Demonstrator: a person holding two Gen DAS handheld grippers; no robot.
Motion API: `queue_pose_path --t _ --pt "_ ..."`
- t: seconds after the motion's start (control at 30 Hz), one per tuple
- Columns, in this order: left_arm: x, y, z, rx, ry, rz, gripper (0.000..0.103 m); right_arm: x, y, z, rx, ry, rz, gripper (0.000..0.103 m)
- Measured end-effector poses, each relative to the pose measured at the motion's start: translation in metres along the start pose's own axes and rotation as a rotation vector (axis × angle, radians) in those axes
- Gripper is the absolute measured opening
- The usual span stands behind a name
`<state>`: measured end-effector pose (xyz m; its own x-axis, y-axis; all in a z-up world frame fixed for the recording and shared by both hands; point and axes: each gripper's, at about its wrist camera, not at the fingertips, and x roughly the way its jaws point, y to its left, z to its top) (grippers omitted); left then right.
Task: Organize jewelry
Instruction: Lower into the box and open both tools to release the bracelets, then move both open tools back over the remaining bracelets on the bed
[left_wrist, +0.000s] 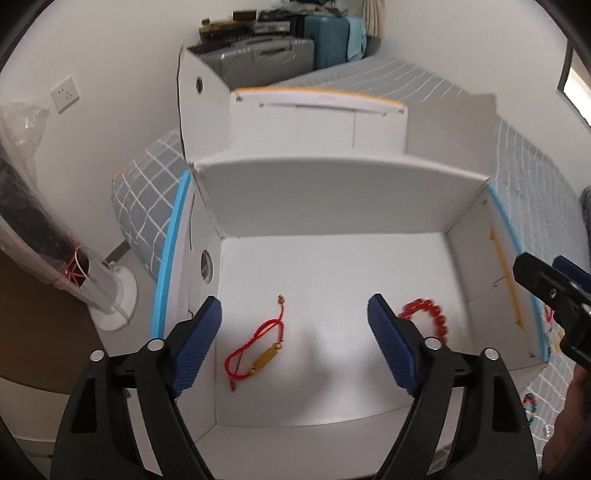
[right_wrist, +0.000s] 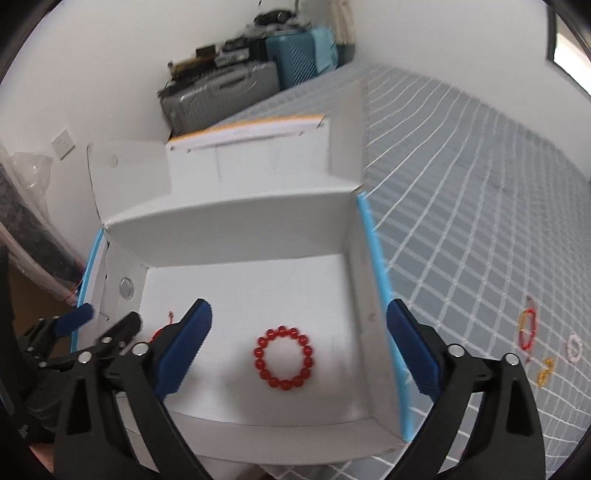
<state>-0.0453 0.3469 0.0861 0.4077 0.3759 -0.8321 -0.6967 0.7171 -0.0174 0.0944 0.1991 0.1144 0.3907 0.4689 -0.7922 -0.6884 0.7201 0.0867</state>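
both my jaws wide above a white box on a checked bed

my left gripper (left_wrist: 294, 345) stands with its blue pads spread wide and nothing between them touching; below the gap, on the floor of the white cardboard box (left_wrist: 332, 266), lies the red cord bracelet (left_wrist: 258, 341) with its tan tube bead, nearer my left pad. the red bead bracelet (left_wrist: 424, 314) lies just beyond my right pad of that gripper, blurred and partly hidden by it. my right gripper (right_wrist: 299, 347) is equally wide and grips nothing; the red bead bracelet (right_wrist: 283, 357) lies as a closed ring on the box floor (right_wrist: 240, 295) directly below the gap. my right-hand pad there hangs outside the box wall, over its blue-edged rim (right_wrist: 380, 280).

the box rests on a bed with a grey cover (right_wrist: 461, 221) crossed by white lines. to the right of my right jaws, well apart from the box, more small jewelry (right_wrist: 528, 328) lies on the cover: a red-and-yellow loop, a pale ring, a small yellow piece. beyond the box stands a white carton with an orange edge (left_wrist: 317, 114); behind it, against the white wall, a grey suitcase (left_wrist: 258, 59) and a teal suitcase (left_wrist: 328, 37). a wall socket (left_wrist: 64, 94) sits far to the left.
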Motion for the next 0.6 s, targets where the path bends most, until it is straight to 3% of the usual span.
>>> queue_pose_path --t 0.23,0.43,0.6 --pt "-0.046 -0.016 0.001 0.005 -0.146 -0.02 0.097 -0.041 -0.035 -0.014 0.023 -0.093 -0.056 0.096" --pt "-0.089 -0.053 -0.007 0.092 -0.253 -0.038 0.098 -0.073 -0.073 -0.037 0.061 -0.153 -0.104 0.096" --pt "-0.112 -0.096 -0.022 0.166 -0.282 -0.142 0.098 -0.111 -0.117 -0.067 0.094 -0.2 -0.176 0.096"
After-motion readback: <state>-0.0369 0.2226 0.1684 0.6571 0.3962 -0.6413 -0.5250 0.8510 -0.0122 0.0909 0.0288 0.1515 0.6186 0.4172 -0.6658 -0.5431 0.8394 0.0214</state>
